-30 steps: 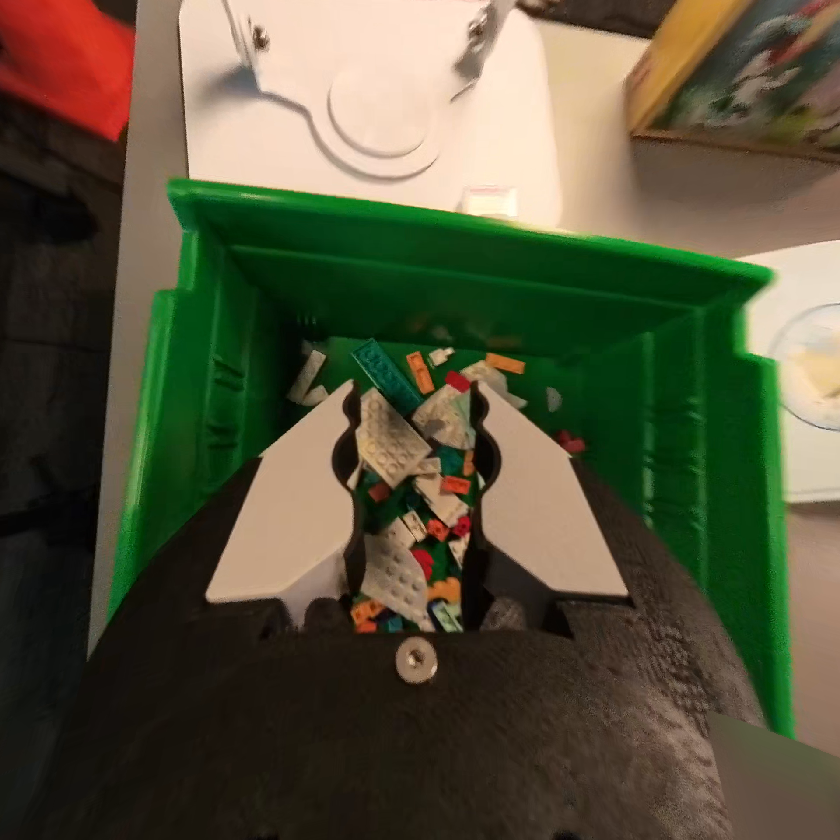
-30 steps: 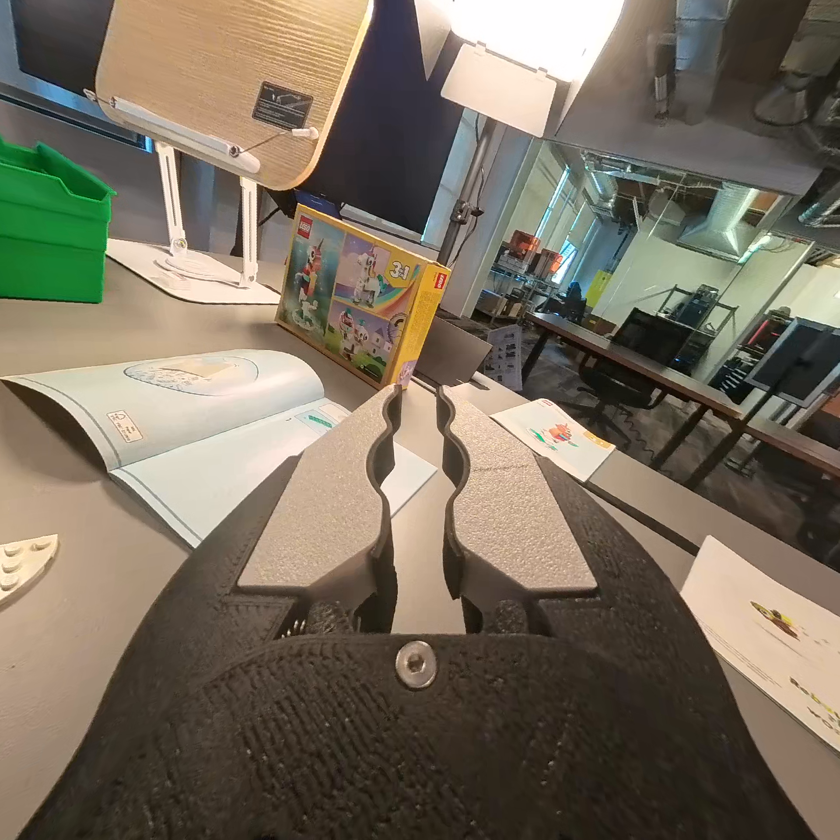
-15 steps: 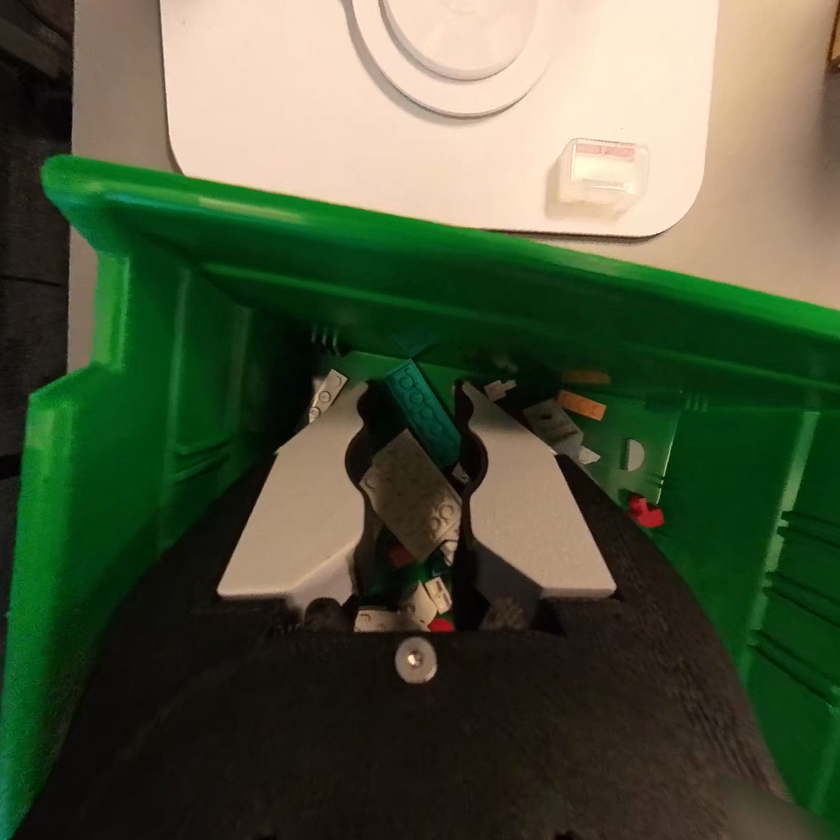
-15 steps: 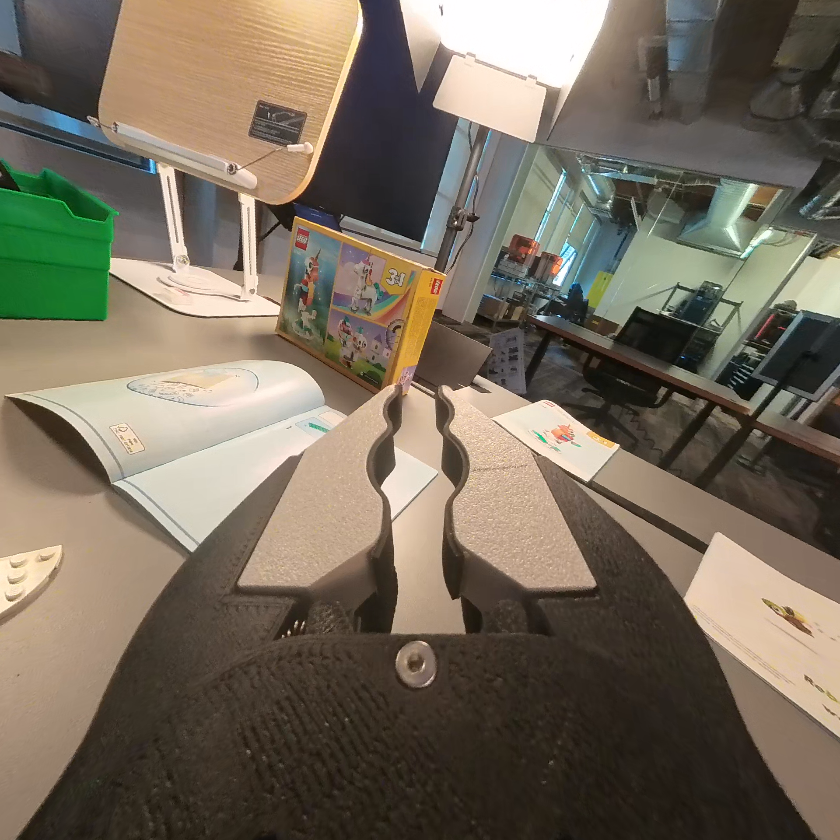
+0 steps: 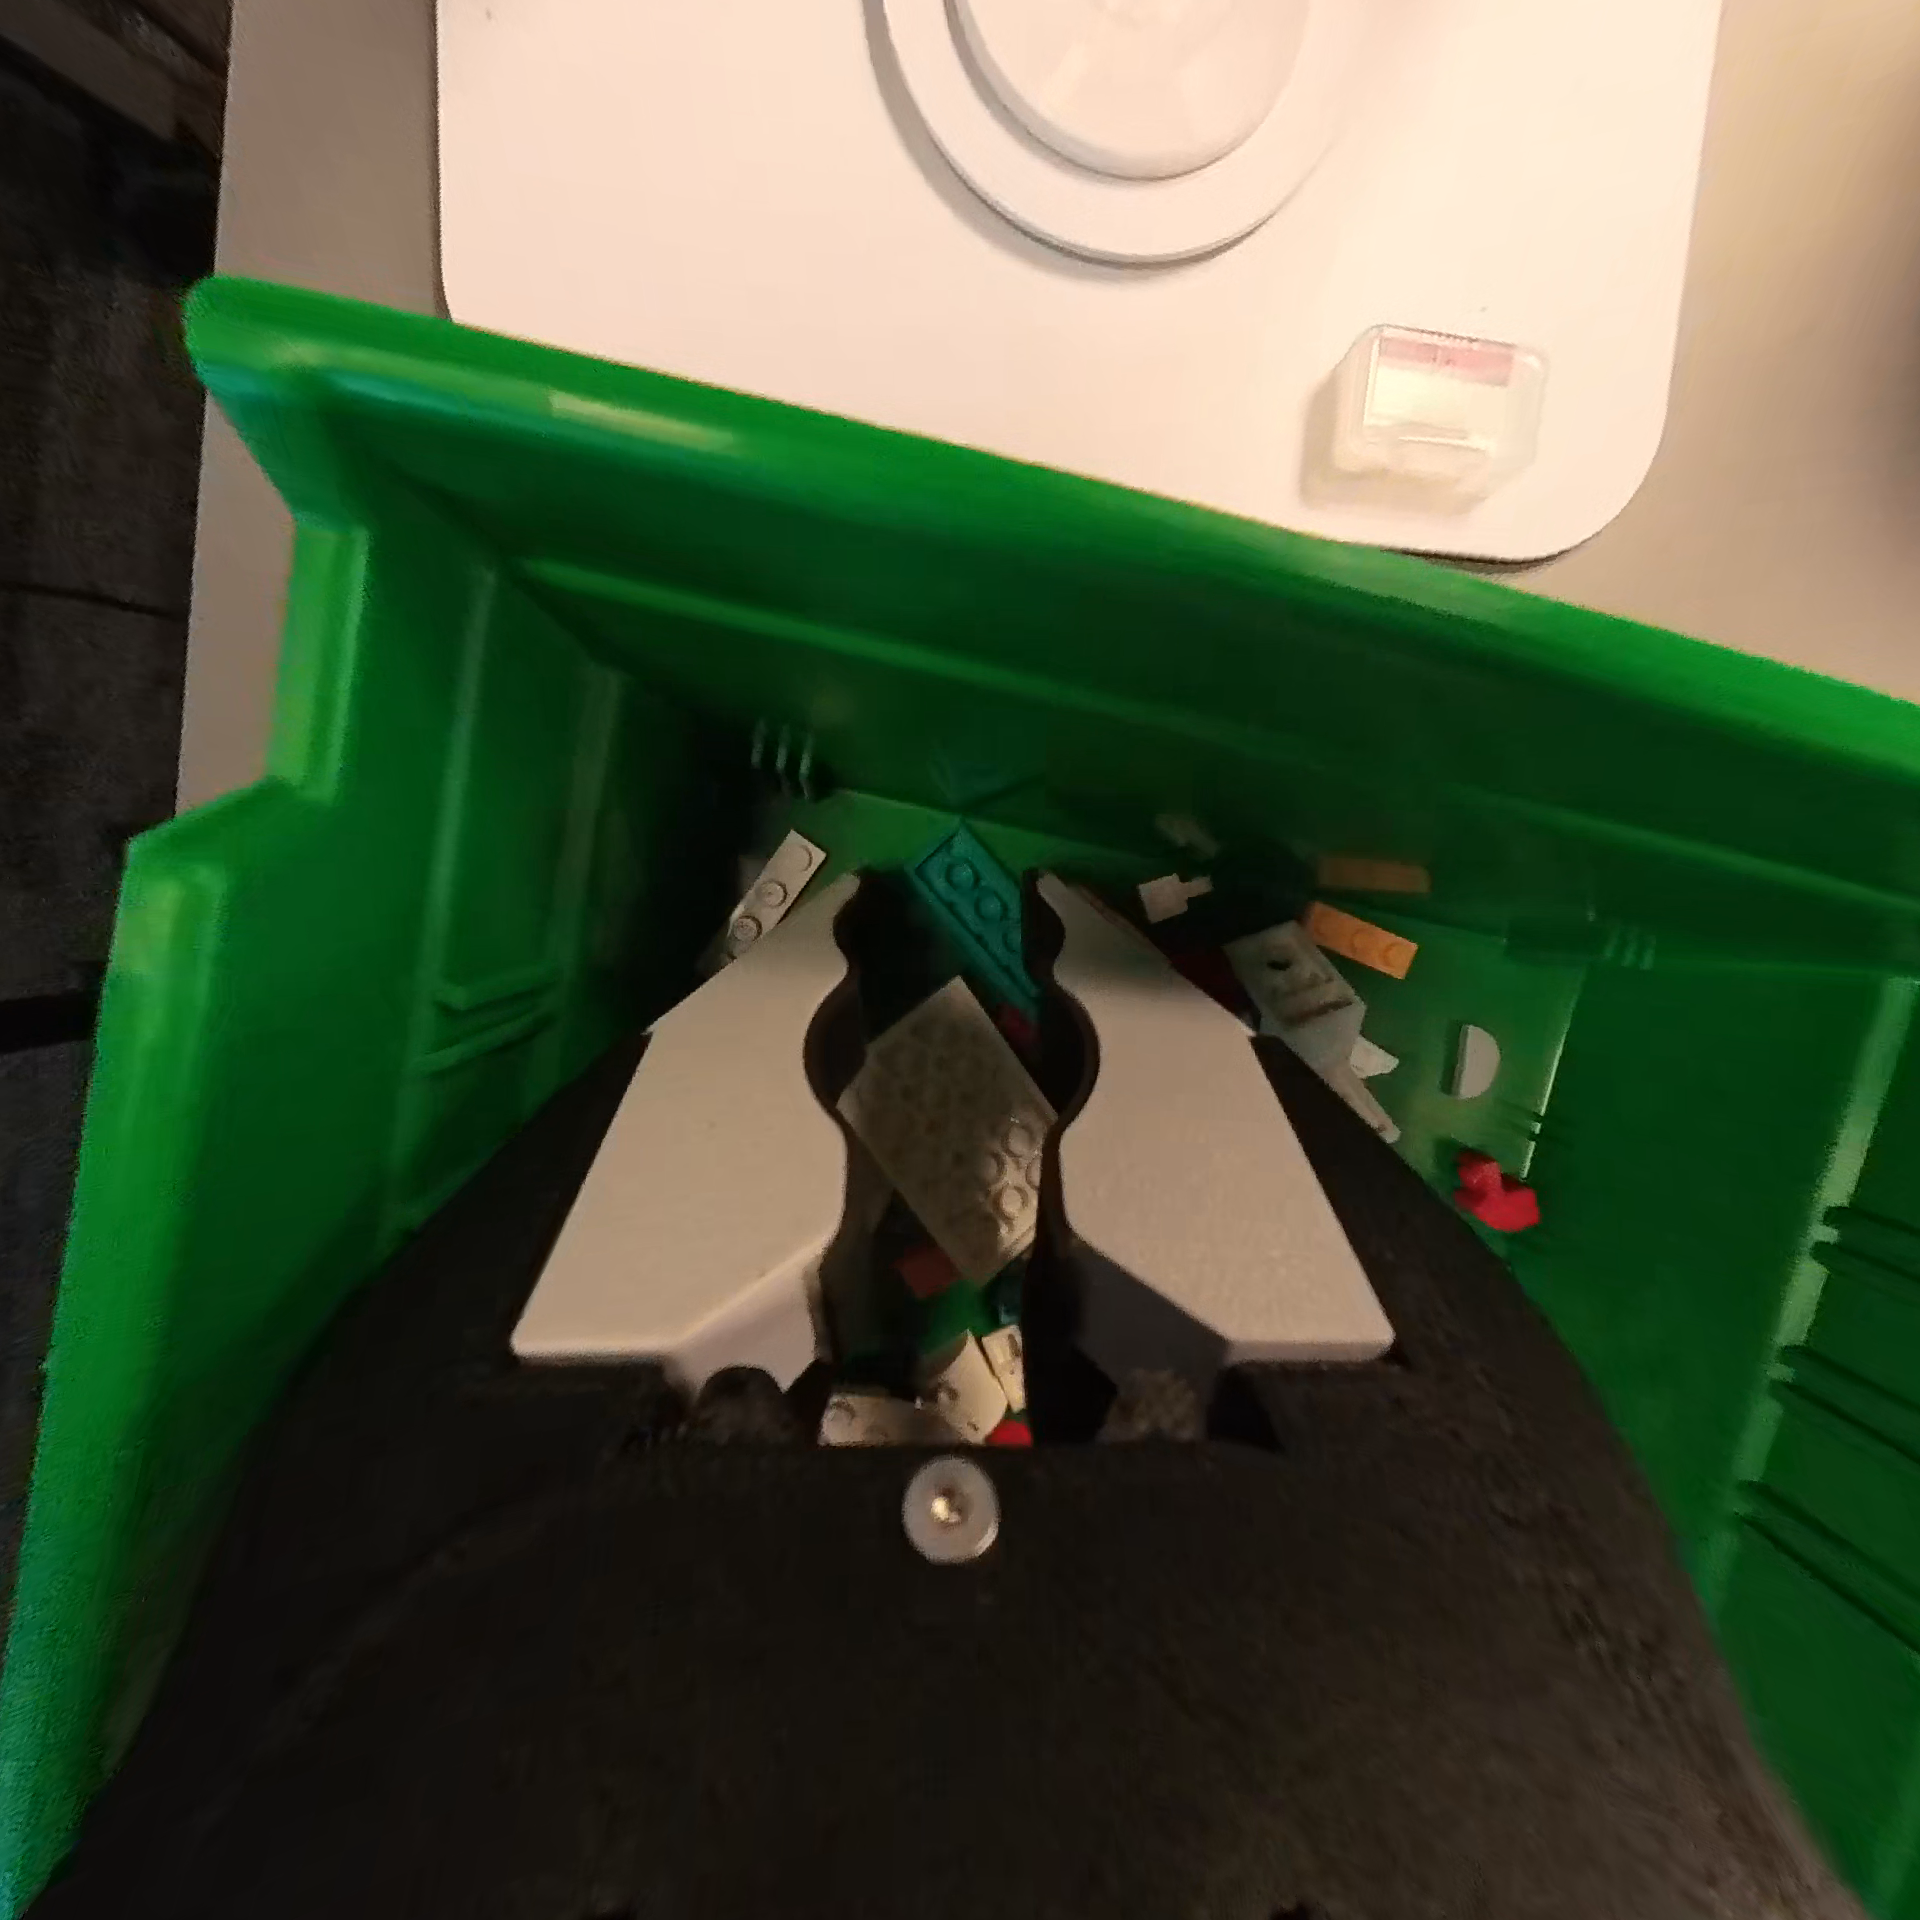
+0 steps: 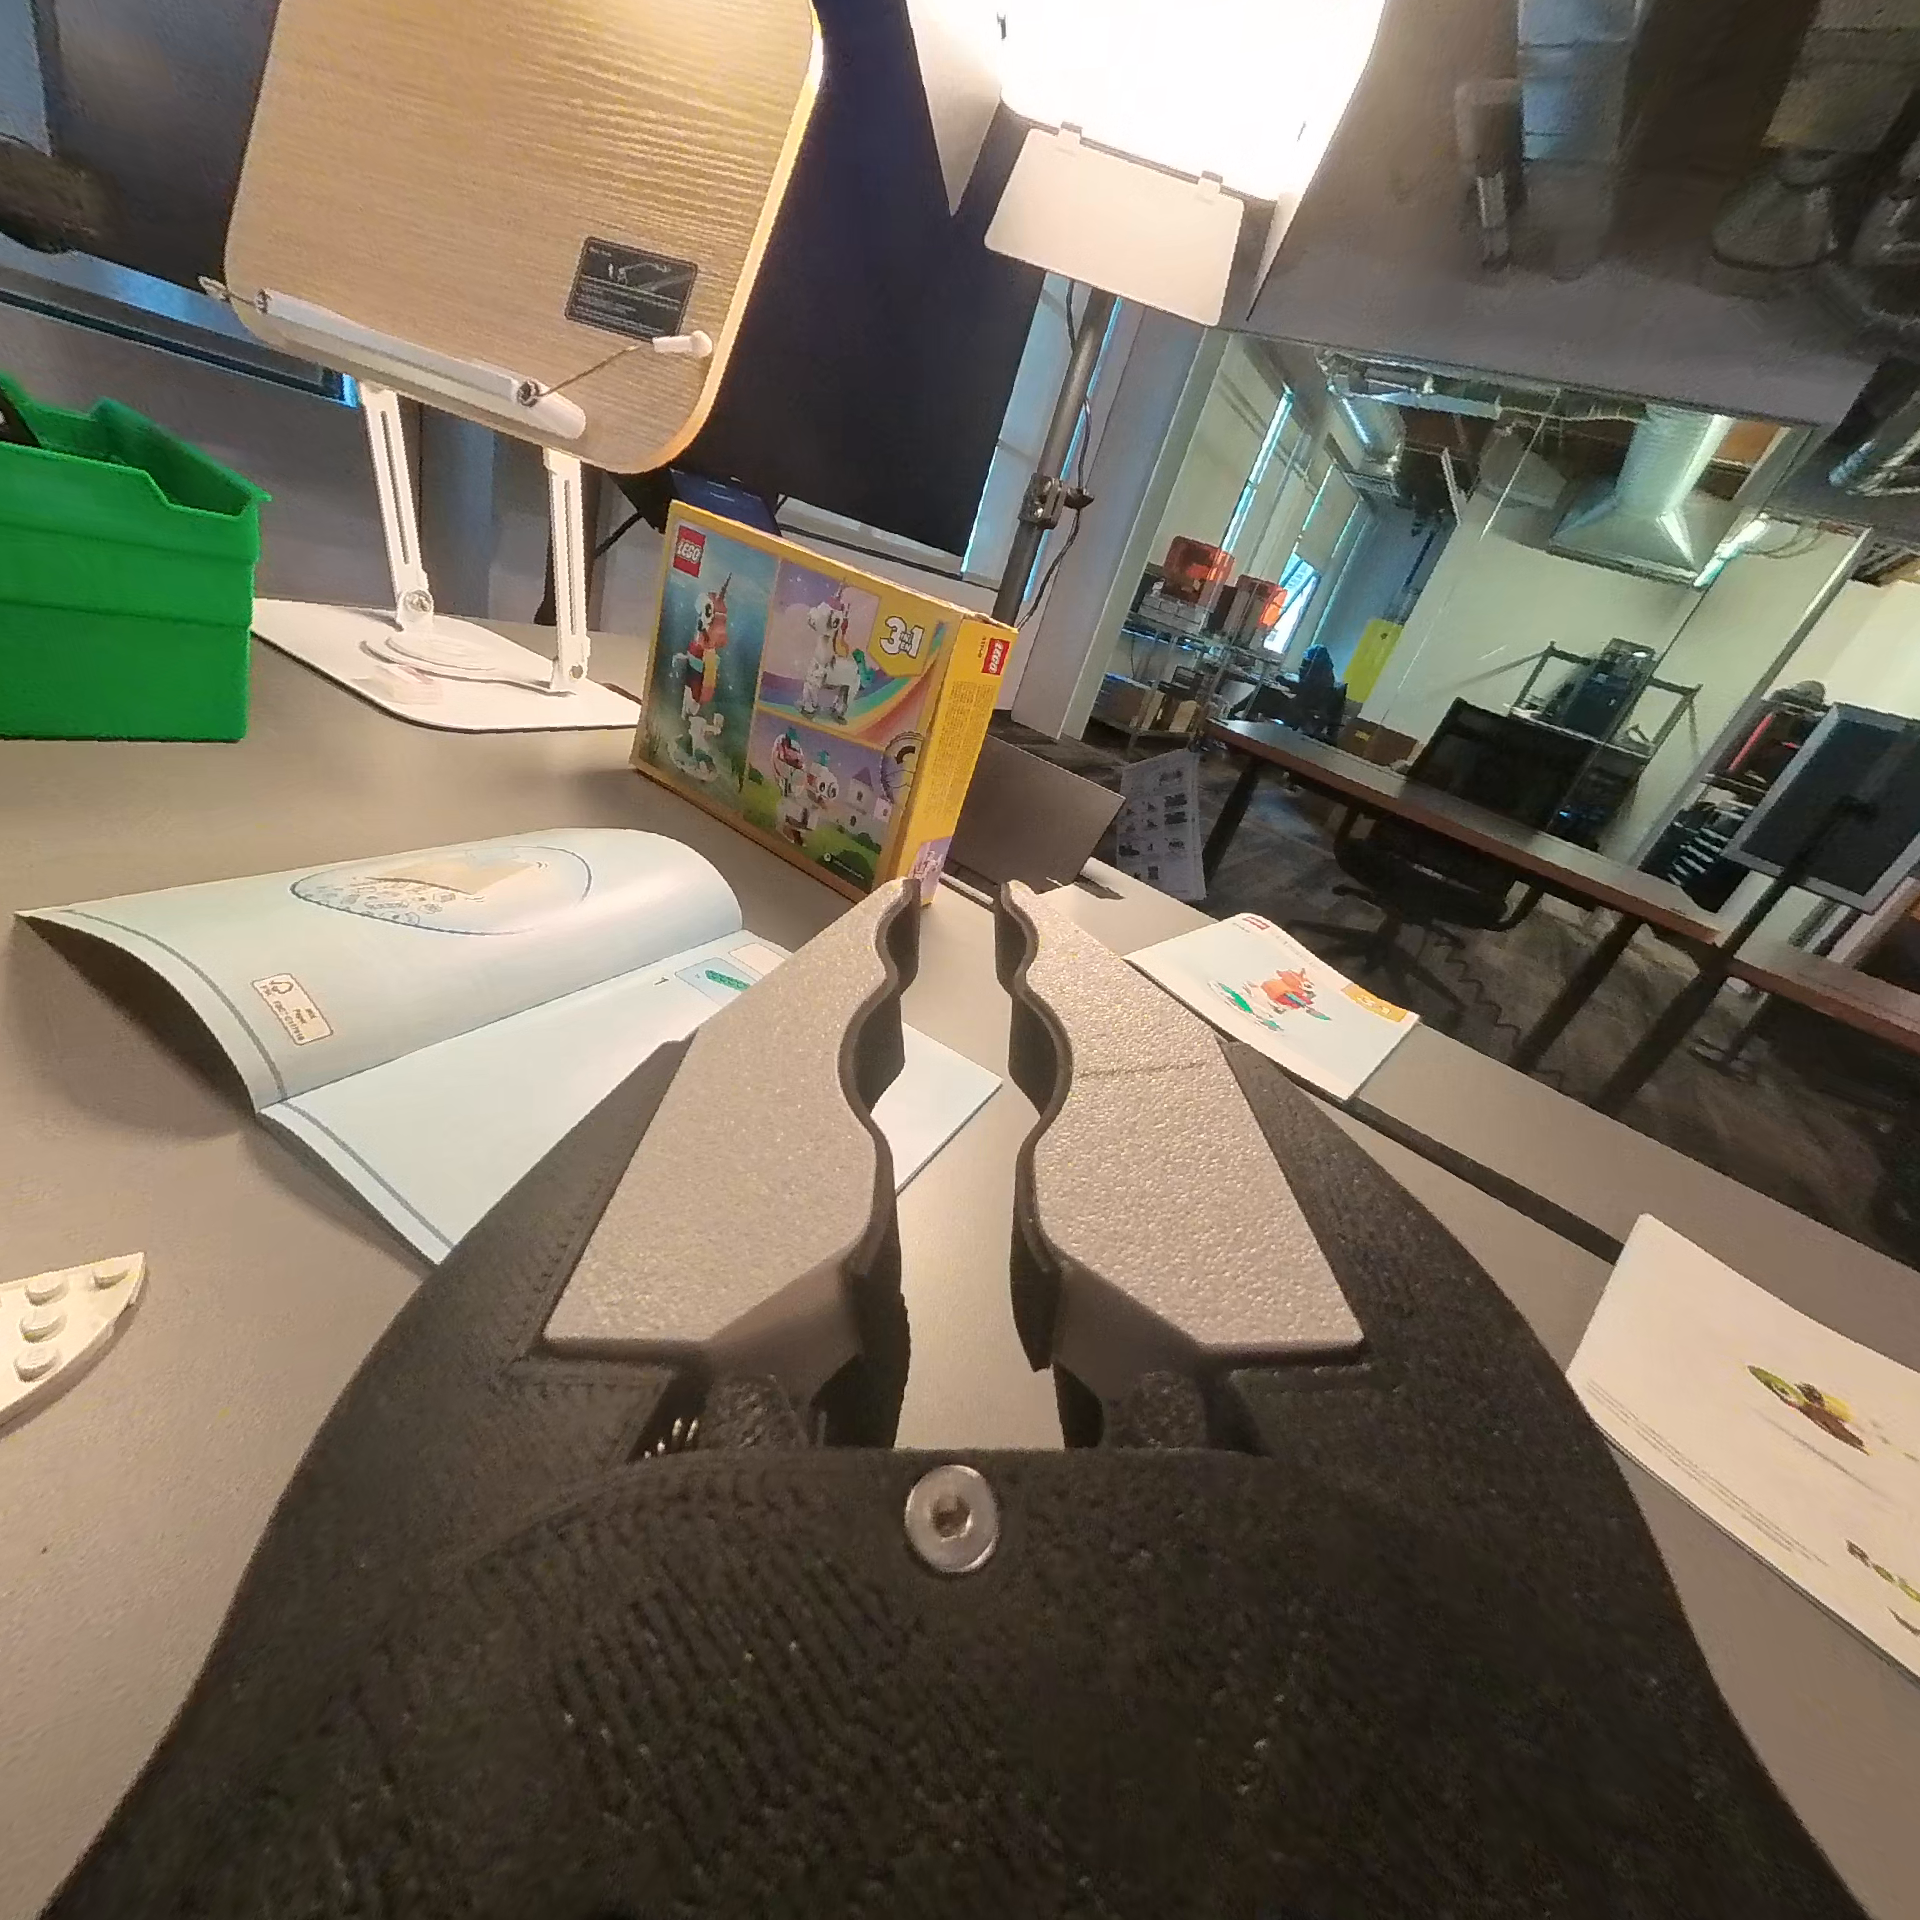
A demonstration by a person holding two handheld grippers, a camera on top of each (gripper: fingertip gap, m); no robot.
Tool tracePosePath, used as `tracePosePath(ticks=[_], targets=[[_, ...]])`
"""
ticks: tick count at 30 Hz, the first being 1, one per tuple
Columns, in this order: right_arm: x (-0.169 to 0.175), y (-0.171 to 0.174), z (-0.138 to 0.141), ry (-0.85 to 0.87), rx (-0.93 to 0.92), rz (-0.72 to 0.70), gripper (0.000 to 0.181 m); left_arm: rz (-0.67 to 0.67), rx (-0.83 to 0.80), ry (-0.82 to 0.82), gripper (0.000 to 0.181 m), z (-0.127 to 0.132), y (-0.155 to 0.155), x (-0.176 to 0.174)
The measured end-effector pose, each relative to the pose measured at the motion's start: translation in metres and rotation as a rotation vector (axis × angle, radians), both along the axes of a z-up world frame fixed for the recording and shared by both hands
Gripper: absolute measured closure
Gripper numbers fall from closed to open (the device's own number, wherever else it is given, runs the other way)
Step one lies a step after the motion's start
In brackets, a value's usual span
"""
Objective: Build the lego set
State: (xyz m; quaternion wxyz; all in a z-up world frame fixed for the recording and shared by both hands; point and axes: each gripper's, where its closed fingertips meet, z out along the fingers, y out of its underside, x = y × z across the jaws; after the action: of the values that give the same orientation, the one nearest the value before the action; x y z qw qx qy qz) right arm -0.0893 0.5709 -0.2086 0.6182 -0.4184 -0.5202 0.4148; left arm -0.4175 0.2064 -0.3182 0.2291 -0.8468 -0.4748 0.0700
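Left wrist view: the left gripper (image 5: pixel 951 925), its jaws spread and holding nothing, reaches into the green plastic bin (image 5: pixel 343 935) of loose bricks, a pale grey studded plate (image 5: pixel 956 1122) framed mid-picture between its fingers.

Right wrist view: the right gripper (image 6: pixel 956 914) hangs slack and empty over the grey tabletop (image 6: pixel 156 1195). Only one white wedge plate (image 6: pixel 52 1325) lies out at lower left; the build looks barely begun.

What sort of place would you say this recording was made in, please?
Probably an open-plan workshop or lab office: bare ceiling ducts, long desks with office chairs behind, and a studio light over a grey worktable.
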Motion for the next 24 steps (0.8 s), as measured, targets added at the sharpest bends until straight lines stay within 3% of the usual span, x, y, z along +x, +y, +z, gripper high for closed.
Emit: tracePosePath(ticks=[10,15,18,20,22,24], targets=[[0.006,0.000,0.001,0.005,0.001,-0.020,0.169,-0.045,0.024,0.005,0.171,0.002,0.006,0.011],[0.014,0.006,0.004,0.024,-0.007,-0.071,0.169,-0.090,0.104,0.091,0.177,0.022,0.015,0.016],[0.015,0.003,0.003,0.013,0.020,-0.086,0.169,-0.120,0.211,0.208,0.177,0.064,0.023,0.026],[0.016,0.000,0.002,0.006,0.045,-0.092,0.170,-0.160,0.403,0.297,0.177,0.118,0.034,0.053],[0.017,-0.002,0.002,0.002,0.060,-0.098,0.170,-0.226,0.639,0.407,0.177,0.182,0.042,0.099],[0.016,-0.001,0.002,-0.002,0.066,-0.105,0.170,-0.364,0.777,0.503,0.177,0.227,0.053,0.161]])
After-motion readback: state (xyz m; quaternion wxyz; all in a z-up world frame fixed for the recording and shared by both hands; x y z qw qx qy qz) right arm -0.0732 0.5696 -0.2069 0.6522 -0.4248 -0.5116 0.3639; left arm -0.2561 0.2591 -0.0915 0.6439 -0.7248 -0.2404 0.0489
